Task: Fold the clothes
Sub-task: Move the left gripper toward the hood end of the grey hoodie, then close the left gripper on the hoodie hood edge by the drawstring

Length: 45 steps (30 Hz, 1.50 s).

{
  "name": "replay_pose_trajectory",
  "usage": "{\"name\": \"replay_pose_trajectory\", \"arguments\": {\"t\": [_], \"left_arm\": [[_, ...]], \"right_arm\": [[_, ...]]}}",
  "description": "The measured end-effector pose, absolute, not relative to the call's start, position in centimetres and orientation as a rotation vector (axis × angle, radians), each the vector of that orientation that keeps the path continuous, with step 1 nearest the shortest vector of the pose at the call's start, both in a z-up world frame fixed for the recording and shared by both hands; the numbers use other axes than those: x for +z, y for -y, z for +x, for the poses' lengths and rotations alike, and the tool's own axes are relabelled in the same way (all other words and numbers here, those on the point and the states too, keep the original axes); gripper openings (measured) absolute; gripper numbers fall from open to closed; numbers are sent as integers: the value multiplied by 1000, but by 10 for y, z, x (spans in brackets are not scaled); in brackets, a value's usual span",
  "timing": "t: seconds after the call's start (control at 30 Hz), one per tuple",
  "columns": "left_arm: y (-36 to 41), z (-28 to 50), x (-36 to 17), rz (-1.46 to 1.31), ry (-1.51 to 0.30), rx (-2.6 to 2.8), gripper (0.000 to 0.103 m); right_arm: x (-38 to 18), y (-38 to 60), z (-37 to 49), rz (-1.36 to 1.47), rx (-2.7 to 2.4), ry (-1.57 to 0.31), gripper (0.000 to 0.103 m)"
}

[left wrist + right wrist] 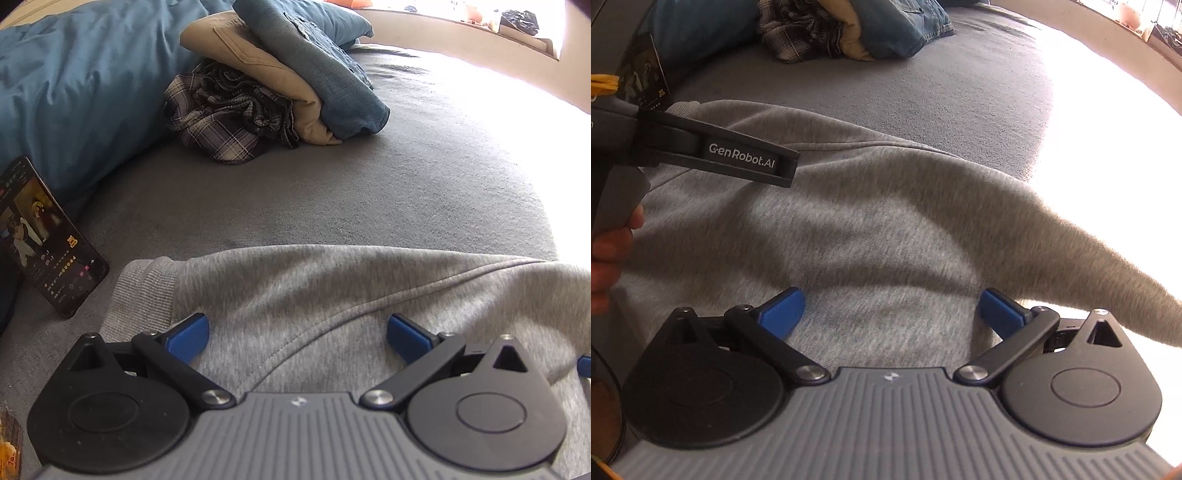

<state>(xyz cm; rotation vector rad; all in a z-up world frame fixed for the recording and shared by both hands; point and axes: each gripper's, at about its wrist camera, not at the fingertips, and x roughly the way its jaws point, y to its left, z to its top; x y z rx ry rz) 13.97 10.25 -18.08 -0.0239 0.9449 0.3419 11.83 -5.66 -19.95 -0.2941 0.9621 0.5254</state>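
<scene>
Left wrist view, item one: my left gripper (297,338), jaws wide, blue pads (188,338) clear of any cloth, hovering over the grey sweatshirt (332,295). The sweatshirt lies spread on the grey bed cover (369,177), its ribbed cuff (144,291) toward the phone (48,240) propped at the left edge. Item two, far side of the bed: a pile of clothes, plaid shirt (221,118), tan piece (258,66) and denim piece (325,74), leaning on a blue duvet (74,92); whether these are finished folds I cannot tell. Item three, right wrist view: my right gripper (892,314), jaws spread as far as they go, nothing between the pads. A loose grey sleeve (1034,229) runs from the body of the sweatshirt (812,229) out to the right, partly into the glare, and looks raised off the bed. The left gripper (746,158) shows at upper left with a hand (609,251) on its handle. Step in hand, by my judgement: the sweatshirt is laid out and no fold is secured, since neither gripper holds cloth. Next move calls for closing on the sleeve or a side edge and carrying it across the body, with the other gripper pinning the cloth so that it does not drag.
</scene>
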Motion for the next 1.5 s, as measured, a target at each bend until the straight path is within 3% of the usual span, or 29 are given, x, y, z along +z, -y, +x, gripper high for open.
{"name": "replay_pose_trajectory", "arguments": {"t": [0.23, 0.37, 0.63, 0.77, 1.07, 1.27, 1.33, 1.4, 1.5], "left_arm": [[-106, 77, -146, 7, -741, 263, 103], [-136, 14, -132, -109, -732, 237, 103], [-187, -58, -156, -464, -788, 341, 103], [-205, -57, -179, -724, -751, 303, 96], [-221, -60, -208, -931, -632, 289, 94], [-216, -42, -207, -881, -611, 307, 77], [-212, -37, -206, -850, -612, 332, 68], [-208, -35, -203, -790, -629, 363, 50], [-202, -34, -195, -725, -623, 375, 38]], "right_arm": [[-200, 57, 119, -281, 525, -964, 102], [-200, 57, 119, -274, 522, -963, 102], [-200, 58, 121, -260, 515, -963, 102], [-199, 58, 120, -253, 510, -970, 102], [-198, 63, 118, -244, 507, -981, 102], [-198, 63, 118, -241, 506, -980, 102], [-199, 63, 118, -240, 506, -979, 102], [-199, 63, 117, -239, 506, -978, 102], [-199, 63, 116, -239, 507, -975, 102]]}}
